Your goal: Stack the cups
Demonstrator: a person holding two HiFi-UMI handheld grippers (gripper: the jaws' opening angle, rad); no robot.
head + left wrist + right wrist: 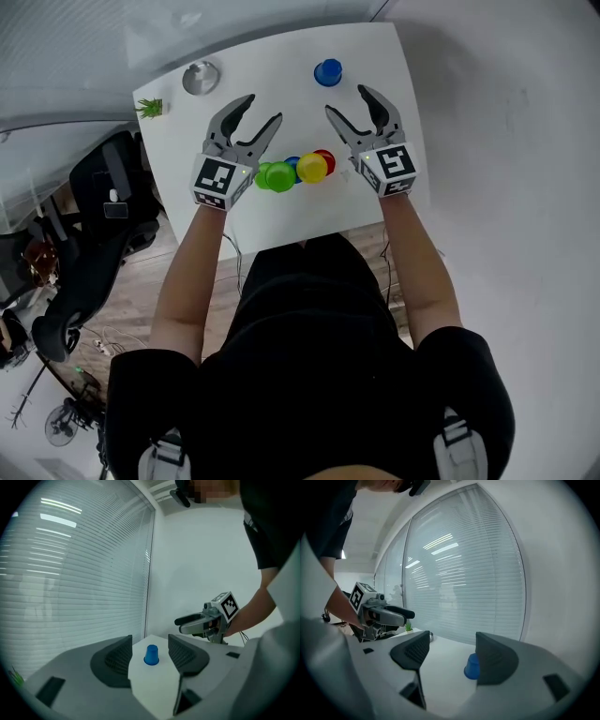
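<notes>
A blue cup (pixel 328 71) stands upside down at the far side of the white table (pixel 281 66); it also shows in the left gripper view (pixel 151 654) and in the right gripper view (pixel 472 666). Between my hands lies a cluster of cups: green (pixel 277 175), yellow (pixel 311 168), red (pixel 326 157) and another blue one (pixel 292 163). My left gripper (pixel 258 110) is open and empty, left of the cluster. My right gripper (pixel 354 101) is open and empty, right of the cluster, with the far blue cup ahead of it.
A round metal dish (pixel 201 77) and a small green plant (pixel 150 108) sit at the table's far left. Black office chairs (pixel 89 225) stand on the floor left of the table. White window blinds (pixel 70 573) run behind the table.
</notes>
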